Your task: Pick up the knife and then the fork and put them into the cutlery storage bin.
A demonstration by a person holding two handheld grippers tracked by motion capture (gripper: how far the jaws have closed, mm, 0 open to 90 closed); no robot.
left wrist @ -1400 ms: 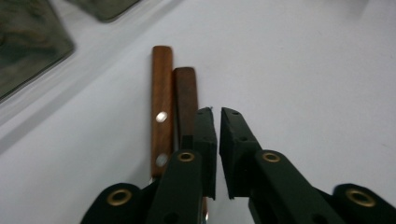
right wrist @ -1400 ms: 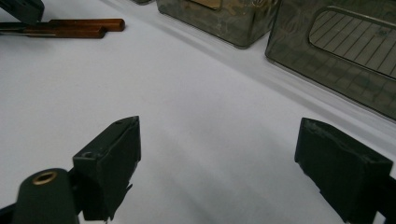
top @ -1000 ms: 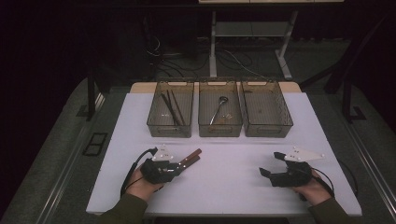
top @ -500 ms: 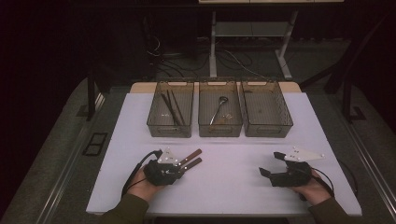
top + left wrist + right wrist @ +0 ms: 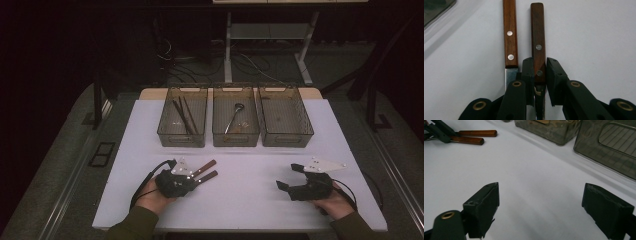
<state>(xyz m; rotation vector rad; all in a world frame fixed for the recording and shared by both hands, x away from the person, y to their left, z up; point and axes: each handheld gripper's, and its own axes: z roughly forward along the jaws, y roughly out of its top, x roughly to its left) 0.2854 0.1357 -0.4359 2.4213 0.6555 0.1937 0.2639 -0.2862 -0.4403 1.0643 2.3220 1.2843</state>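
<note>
Two knives with brown riveted wooden handles lie side by side on the white table, the farther knife (image 5: 206,165) (image 5: 510,37) and the nearer knife (image 5: 209,174) (image 5: 537,32). My left gripper (image 5: 196,177) (image 5: 540,65) lies low over them. Its jaws have just been closing, and the pads now press on the nearer knife's handle, beside the lowest rivet. The farther knife lies free just outside the left pad. My right gripper (image 5: 289,176) (image 5: 540,200) rests at the front right, open wide, with bare table between its jaws.
Three clear bins stand in a row at the back: the left bin (image 5: 181,140) holds dark sticks, the middle bin (image 5: 235,139) a metal spoon, and the right bin (image 5: 287,140) looks nearly bare. A dark floor with cables lies beyond the table (image 5: 250,205).
Both hands have stayed in place. The left gripper has shifted slightly over the knives, and both handles now stick out past it.
</note>
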